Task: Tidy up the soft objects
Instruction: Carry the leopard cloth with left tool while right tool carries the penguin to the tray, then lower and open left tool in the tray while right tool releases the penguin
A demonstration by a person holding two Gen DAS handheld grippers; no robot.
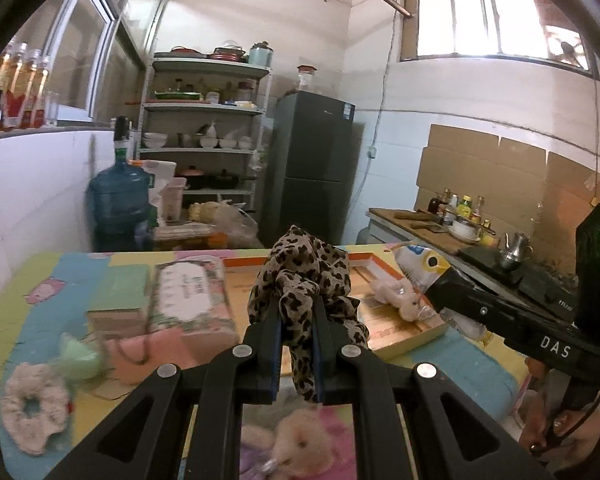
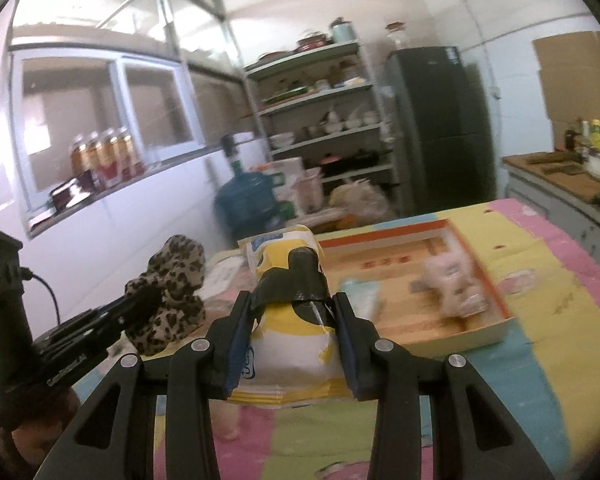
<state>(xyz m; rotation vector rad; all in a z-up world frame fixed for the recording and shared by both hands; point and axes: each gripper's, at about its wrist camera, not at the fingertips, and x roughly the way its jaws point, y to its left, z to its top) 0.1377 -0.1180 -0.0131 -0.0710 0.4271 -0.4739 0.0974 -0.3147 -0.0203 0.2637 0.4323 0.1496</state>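
The shallow wooden tray (image 2: 476, 332) with an orange rim lies just ahead on the counter (image 2: 540, 280), nearer the right tool (image 2: 290, 322), its long side running left to right. That tool is clamped on a glossy yellow-and-white soft packet (image 2: 288, 344). The left tool (image 1: 296, 312), nearly closed, pinches a limp leopard-print fabric scrunchie (image 1: 300, 272) above the tray's near-left edge.

You are in a home kitchen: a shelf rack (image 1: 204, 128) of bowls and pots, a dark refrigerator (image 1: 312, 168), a water jug (image 1: 118, 200), and a counter (image 1: 428, 228) holding condiment bottles.
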